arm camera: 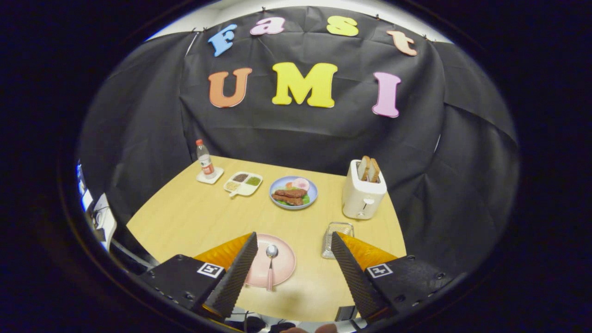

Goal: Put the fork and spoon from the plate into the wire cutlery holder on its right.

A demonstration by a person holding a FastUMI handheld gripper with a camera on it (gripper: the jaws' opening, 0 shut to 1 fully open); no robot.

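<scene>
A pink plate [282, 266] lies on the wooden table just ahead of my fingers, partly behind the left finger. On it rests a spoon [270, 266] with a metal bowl and a pink handle that points toward me. A wire cutlery holder [336, 237] stands to the plate's right, its near side hidden by the right finger. My gripper [294, 270] hangs above the near table edge, open wide, with nothing between the fingers. I cannot make out a fork.
Farther back stand a white toaster [362, 194] with bread slices, a blue plate of food [293, 192], a white divided dish [243, 183] and a bottle [205, 160] on a coaster. Bare tabletop [194, 217] lies left of the pink plate.
</scene>
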